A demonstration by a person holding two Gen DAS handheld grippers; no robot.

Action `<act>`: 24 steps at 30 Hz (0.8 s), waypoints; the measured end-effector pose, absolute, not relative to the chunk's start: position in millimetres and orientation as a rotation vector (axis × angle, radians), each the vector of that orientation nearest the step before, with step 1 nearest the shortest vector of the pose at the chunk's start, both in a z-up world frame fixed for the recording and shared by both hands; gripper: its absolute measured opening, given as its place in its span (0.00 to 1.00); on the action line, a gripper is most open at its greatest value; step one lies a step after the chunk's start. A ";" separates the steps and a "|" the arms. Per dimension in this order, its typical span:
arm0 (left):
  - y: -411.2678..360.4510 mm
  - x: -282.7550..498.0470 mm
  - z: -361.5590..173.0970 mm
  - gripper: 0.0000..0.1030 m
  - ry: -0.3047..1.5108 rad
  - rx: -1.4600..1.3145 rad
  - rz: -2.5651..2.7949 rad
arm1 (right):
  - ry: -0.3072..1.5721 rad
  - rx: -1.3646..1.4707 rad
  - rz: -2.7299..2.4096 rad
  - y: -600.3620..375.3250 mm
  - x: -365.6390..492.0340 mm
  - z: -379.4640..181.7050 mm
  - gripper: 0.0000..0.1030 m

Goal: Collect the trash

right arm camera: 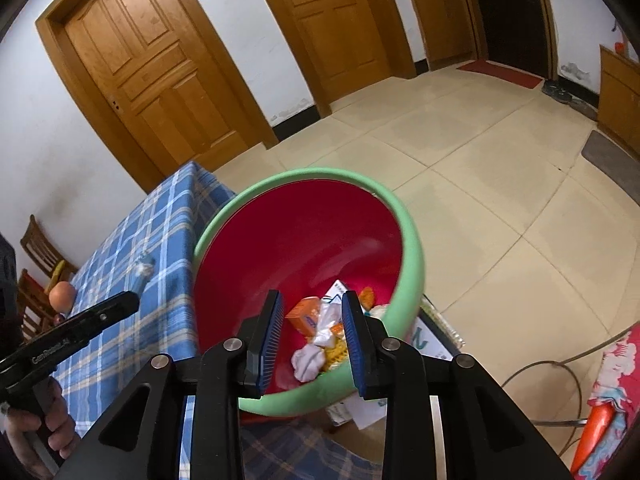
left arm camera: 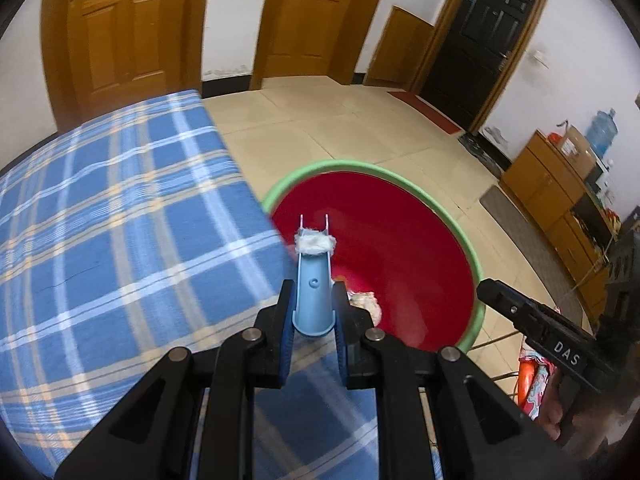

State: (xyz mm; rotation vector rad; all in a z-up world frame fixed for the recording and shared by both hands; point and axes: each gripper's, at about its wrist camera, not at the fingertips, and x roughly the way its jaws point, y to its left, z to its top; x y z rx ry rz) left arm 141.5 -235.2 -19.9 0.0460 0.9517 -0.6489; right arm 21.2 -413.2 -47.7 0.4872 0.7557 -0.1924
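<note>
Cream floor tiles and two panelled wooden doors lie beyond my desk (left arm camera: 100, 240), which wears a blue plaid cloth, and just off its edge stands the round bin with a red inside and a green rim (right arm camera: 412, 240).

Judging by what already lies in that bin, much of the collecting is done: an orange carton (right arm camera: 306, 314), crumpled white tissue (right arm camera: 310, 362), some yellow scraps and a flat white packet are heaped at the bottom. What I can still see left on the desk, in the right wrist view, is a small clear wrapper (right arm camera: 141, 268) and a round orange fruit (right arm camera: 61, 295) at the far side; whether the fruit counts as trash I cannot say.

My left hand-held gripper (left arm camera: 314, 308) is clamped on a pale blue plastic channel-shaped scoop (left arm camera: 313, 284), and a wad of white tissue (left arm camera: 315, 243) sits near its far end, hanging over the bin's near side. I judge a tip would drop it in.

My right hand-held gripper (right arm camera: 314, 340) stands with its pads apart and nothing between them, poised directly above the heap inside the bin.
</note>
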 end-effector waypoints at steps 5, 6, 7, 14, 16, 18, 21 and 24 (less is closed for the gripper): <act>-255.3 140.1 -22.0 0.29 0.948 0.089 -0.669 | 0.749 0.508 -0.206 -419.9 13.6 -49.4 0.34; -257.0 139.0 -22.0 0.33 0.948 0.094 -0.669 | 0.748 0.511 -0.208 -420.9 11.9 -49.8 0.35; -257.9 137.1 -21.7 0.37 0.945 0.099 -0.670 | 0.747 0.512 -0.210 -421.1 10.6 -50.0 0.38; -251.5 127.7 -16.3 0.49 0.927 0.113 -0.637 | 0.731 0.504 -0.211 -416.4 6.4 -45.2 0.48; -246.0 126.2 -14.8 0.52 0.925 0.109 -0.620 | 0.727 0.499 -0.204 -413.7 5.3 -43.0 0.49; -238.8 124.2 -13.8 0.56 0.924 0.108 -0.591 | 0.726 0.495 -0.198 -409.8 5.6 -41.5 0.51; -223.5 120.9 -13.0 0.62 0.924 0.095 -0.550 | 0.726 0.489 -0.186 -402.5 6.4 -39.4 0.55; -208.1 118.7 -11.8 0.68 0.921 0.077 -0.508 | 0.726 0.484 -0.178 -393.6 8.2 -38.1 0.62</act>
